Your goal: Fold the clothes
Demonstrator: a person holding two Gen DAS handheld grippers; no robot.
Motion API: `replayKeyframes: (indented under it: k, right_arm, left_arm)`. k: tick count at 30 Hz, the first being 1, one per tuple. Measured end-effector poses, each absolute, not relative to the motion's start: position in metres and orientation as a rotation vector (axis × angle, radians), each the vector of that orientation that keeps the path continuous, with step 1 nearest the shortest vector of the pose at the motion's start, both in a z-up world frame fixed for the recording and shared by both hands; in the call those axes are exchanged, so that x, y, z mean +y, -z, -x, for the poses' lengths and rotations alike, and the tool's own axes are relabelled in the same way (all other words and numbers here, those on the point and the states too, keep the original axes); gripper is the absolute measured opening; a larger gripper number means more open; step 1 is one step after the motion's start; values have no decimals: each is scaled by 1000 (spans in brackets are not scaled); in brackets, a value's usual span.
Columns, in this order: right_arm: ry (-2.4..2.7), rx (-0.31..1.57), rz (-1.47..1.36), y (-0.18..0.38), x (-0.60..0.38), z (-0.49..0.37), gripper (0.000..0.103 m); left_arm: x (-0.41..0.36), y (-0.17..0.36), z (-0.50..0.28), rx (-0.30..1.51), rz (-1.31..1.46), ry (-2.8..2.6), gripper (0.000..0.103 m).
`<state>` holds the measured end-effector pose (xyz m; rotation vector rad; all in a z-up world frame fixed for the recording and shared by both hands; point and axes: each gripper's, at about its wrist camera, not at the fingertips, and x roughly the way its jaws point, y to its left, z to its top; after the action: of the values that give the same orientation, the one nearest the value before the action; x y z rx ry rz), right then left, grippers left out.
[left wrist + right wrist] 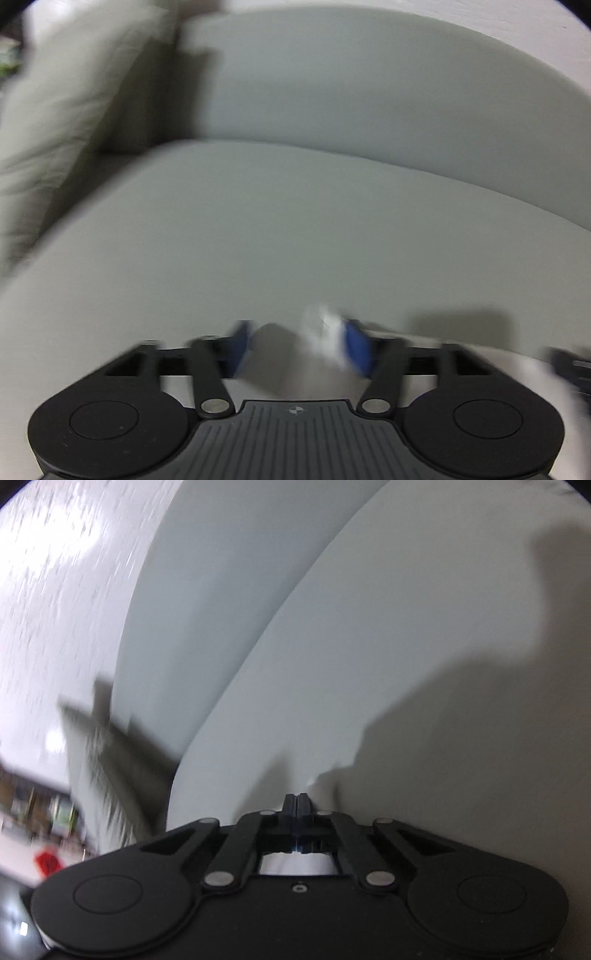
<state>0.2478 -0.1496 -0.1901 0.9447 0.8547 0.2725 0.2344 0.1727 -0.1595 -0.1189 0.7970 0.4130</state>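
Observation:
Both views are blurred by motion. In the left wrist view my left gripper (301,349) stands open over the grey sofa seat (295,229), its blue pads apart. A white piece of cloth (323,332) lies against the right blue pad (356,347); the left pad touches nothing. In the right wrist view my right gripper (296,805) has its jaws pressed together, and a white garment (461,775) spreads out from its tips to the right. White cloth also shows under the jaws (295,866).
A beige cushion (66,110) leans at the sofa's left end, also showing in the right wrist view (110,768). The sofa backrest (369,81) rises behind the seat. A white wall (55,590) and room clutter (44,819) lie beyond the sofa.

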Motion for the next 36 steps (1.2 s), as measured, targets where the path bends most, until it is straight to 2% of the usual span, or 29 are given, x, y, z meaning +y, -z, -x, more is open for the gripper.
replayKeyframes:
  k: [2, 4, 6, 7, 9, 11, 17, 24, 30, 36]
  right_arm:
    - [-215, 819, -939, 188, -156, -245, 0]
    - [-161, 815, -901, 183, -161, -236, 0]
    - [-129, 826, -876, 176, -168, -224, 2]
    - [-124, 840, -866, 171, -171, -217, 3]
    - [-121, 860, -848, 158, -177, -199, 16]
    - [-148, 878, -805, 143, -180, -179, 21]
    - [-389, 909, -526, 96, -139, -111, 23]
    - [-513, 915, -224, 83, -78, -58, 19]
    - [-482, 947, -69, 88, -75, -51, 20]
    - [-471, 955, -89, 90, -90, -34, 20]
  left_arm:
    - [181, 154, -226, 792, 121, -470, 57]
    - [187, 146, -213, 799, 148, -480, 57]
    - [193, 136, -194, 802, 197, -460, 61]
    - [192, 130, -183, 790, 218, -433, 69]
    - [188, 119, -159, 772, 252, -370, 74]
    - [177, 108, -135, 770, 269, -291, 75]
    - [122, 100, -65, 810, 175, -97, 76]
    - [78, 127, -54, 931, -136, -202, 72]
    - [77, 133, -49, 950, -116, -218, 74]
    - [86, 130, -51, 963, -102, -223, 75]
